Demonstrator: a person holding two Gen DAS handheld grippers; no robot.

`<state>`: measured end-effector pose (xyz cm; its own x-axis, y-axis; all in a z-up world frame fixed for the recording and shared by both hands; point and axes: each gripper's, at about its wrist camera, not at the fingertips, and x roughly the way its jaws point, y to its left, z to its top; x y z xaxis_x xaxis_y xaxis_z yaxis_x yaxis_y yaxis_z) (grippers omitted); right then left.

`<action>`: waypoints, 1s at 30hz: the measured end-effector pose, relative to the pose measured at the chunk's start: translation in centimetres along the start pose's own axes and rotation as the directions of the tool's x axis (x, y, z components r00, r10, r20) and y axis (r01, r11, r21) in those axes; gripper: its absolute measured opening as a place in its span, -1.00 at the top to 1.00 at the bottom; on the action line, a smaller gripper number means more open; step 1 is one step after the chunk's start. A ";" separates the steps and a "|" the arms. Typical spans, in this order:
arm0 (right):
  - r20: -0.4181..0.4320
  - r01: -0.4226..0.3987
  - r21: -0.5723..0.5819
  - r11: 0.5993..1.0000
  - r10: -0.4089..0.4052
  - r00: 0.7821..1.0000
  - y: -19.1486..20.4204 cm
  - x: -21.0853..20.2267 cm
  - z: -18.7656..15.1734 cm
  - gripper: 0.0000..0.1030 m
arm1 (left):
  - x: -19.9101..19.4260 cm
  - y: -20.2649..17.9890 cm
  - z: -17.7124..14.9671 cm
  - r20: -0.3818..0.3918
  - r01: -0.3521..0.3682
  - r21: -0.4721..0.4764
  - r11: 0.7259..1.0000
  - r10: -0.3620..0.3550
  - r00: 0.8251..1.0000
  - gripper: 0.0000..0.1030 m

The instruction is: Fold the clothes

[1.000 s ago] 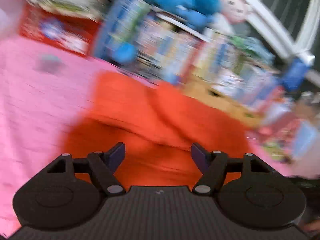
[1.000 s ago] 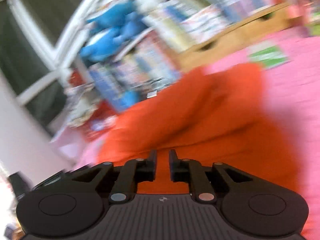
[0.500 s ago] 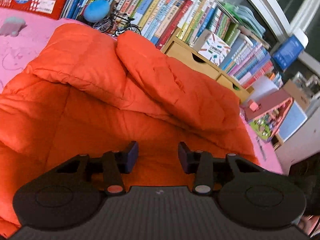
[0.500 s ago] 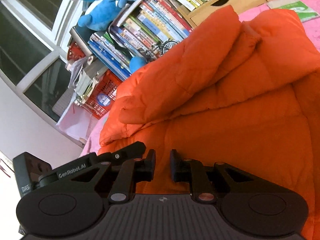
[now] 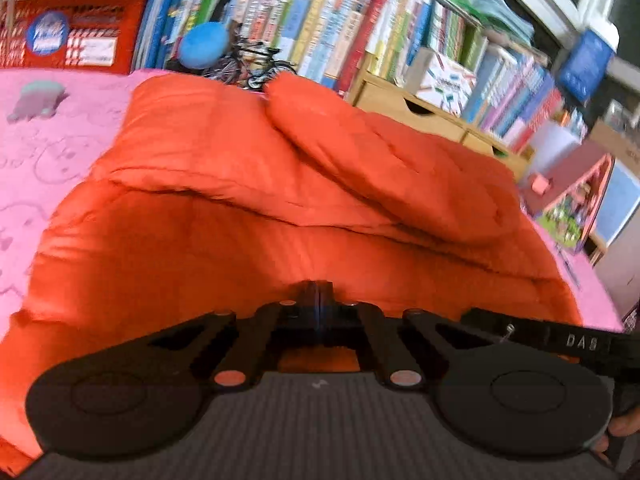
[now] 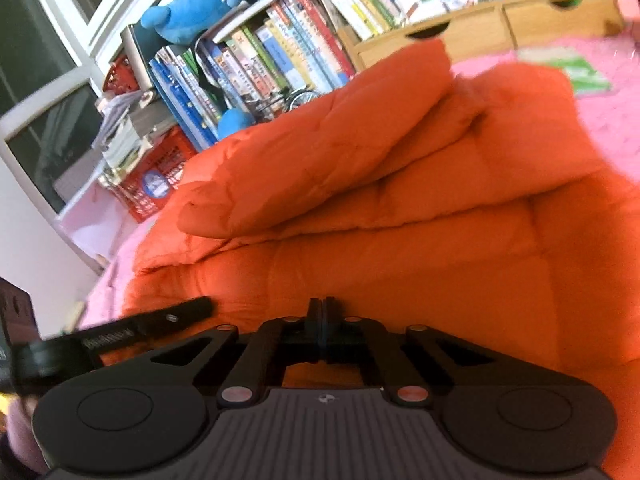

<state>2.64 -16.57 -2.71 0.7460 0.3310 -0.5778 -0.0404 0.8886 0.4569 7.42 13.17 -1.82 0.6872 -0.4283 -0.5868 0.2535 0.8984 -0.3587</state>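
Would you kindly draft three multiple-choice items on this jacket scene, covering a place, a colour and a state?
1. Where does the jacket lie?
A. on the pink cover
B. on a bookshelf
C. in a drawer

2. What colour is the plush toy above the books?
A. yellow
B. blue
C. green

3. How do the left gripper's fingers stand?
A. wide apart
B. half open
C. shut together

Key: 1 A, pink shows around the jacket; 2 B, the plush is bright blue; 3 C, no gap shows between the fingers.
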 end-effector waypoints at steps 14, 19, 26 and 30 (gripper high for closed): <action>0.087 0.203 -0.008 0.979 -0.201 0.976 -3.3 -3.9 -0.3 1.00 | -2.3 2.8 0.2 0.076 -0.210 0.067 0.975 0.205 0.976 0.94; 0.112 0.239 0.031 0.971 -0.241 0.964 -5.4 -5.8 -0.6 1.00 | -2.4 2.9 0.0 0.080 -0.206 0.064 0.976 0.201 0.976 0.94; 0.142 0.339 0.072 0.938 -0.346 0.928 -6.0 -7.6 -1.0 1.00 | -2.4 3.4 -0.1 0.082 -0.183 0.036 0.982 0.180 0.980 0.95; 0.288 0.391 0.133 0.911 -0.413 0.864 -2.9 -9.4 -1.6 0.74 | -2.4 3.5 -0.1 0.083 -0.177 0.024 0.984 0.174 0.981 0.95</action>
<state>-5.36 -21.74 0.34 0.8528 -0.1728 -0.4929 0.3433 0.8967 0.2796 6.61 17.30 -1.73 0.7751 -0.2555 -0.5779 0.1444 0.9620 -0.2317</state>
